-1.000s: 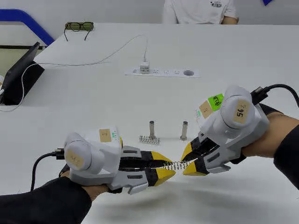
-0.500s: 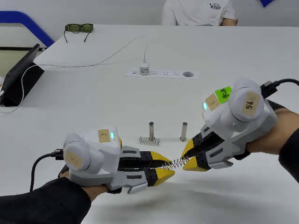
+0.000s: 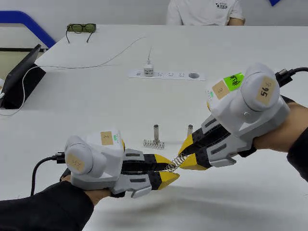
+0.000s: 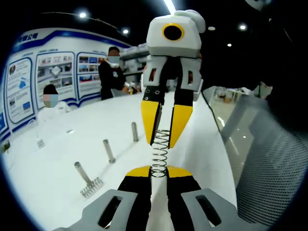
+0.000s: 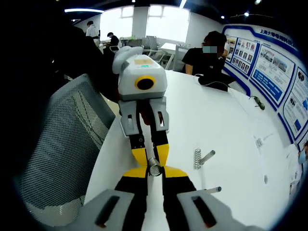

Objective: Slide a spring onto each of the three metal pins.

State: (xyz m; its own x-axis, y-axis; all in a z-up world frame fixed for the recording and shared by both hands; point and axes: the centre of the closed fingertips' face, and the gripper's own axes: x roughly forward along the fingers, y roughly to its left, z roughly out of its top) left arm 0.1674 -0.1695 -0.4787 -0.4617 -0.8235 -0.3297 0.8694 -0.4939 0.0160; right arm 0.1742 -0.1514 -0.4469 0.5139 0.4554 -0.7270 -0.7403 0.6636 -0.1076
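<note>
A short steel spring (image 3: pixel 172 165) is stretched between my two grippers, low over the white table (image 3: pixel 96 106). My left gripper (image 3: pixel 172 170) is shut on its near end, also seen at the left gripper (image 4: pixel 159 172). My right gripper (image 3: pixel 180 159) comes down from the right and is shut on the spring's other end (image 4: pixel 163 135). In the right gripper view, the right gripper (image 5: pixel 154 172) pinches the spring (image 5: pixel 154 166). Behind them stand upright metal pins (image 3: pixel 156 133) (image 3: pixel 189 129). A second spring (image 3: pixel 154 143) lies at the left pin's foot. Three pins (image 4: pixel 109 150) line up in the left gripper view.
A white power strip (image 3: pixel 166 74) with a plugged-in cable lies farther back. Sunglasses (image 3: pixel 81 28) rest at the far left, and a dark tablet (image 3: pixel 19 74) leans at the left edge. A person in a white shirt (image 3: pixel 204 10) sits across the table.
My right gripper has risen and shifted left over the held spring, which now slants up to the right and looks shorter. The left gripper has barely moved.
</note>
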